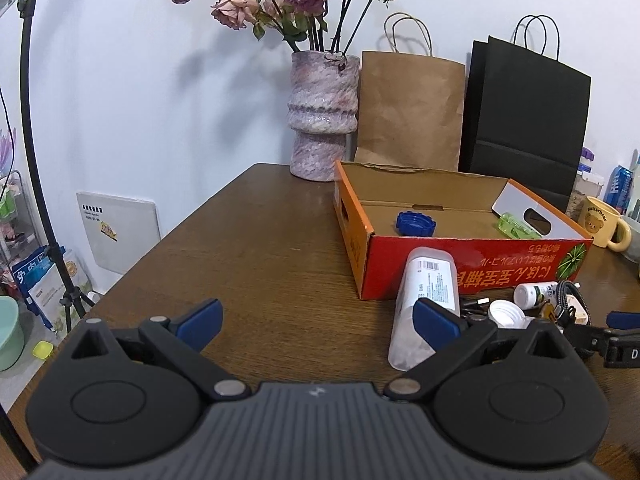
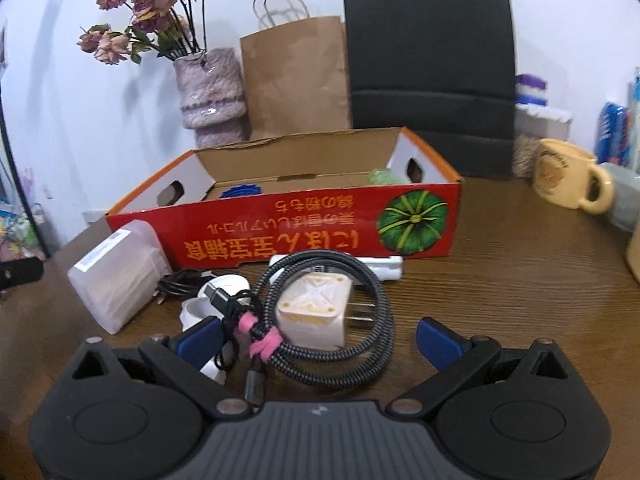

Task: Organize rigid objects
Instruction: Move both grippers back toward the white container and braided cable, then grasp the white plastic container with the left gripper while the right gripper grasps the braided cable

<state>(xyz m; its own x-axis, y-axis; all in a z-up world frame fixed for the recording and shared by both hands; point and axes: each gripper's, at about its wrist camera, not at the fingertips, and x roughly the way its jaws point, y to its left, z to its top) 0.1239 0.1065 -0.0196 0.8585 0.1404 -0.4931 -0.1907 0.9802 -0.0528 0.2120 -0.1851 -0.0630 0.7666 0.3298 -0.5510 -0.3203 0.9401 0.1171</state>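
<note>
A red and orange cardboard box (image 1: 472, 264) (image 2: 280, 224) stands open on the wooden table, holding a blue lid (image 1: 415, 224) and a green bottle (image 1: 516, 226). In front of it lie a frosted plastic case (image 1: 424, 304) (image 2: 116, 276), a white charger plug (image 2: 316, 312) inside a coiled braided cable (image 2: 360, 352), a white lid (image 1: 506, 314) and a small white bottle (image 1: 534, 294). My left gripper (image 1: 318, 320) is open over bare table, its right finger in front of the frosted case. My right gripper (image 2: 320, 336) is open, jaws on either side of the plug and cable.
A vase of dried roses (image 1: 322, 116), a brown paper bag (image 1: 408, 112) and a black bag (image 1: 524, 120) stand behind the box. A yellow mug (image 2: 568, 176) sits at the right. The table's left edge (image 1: 168, 236) drops to floor clutter and a stand.
</note>
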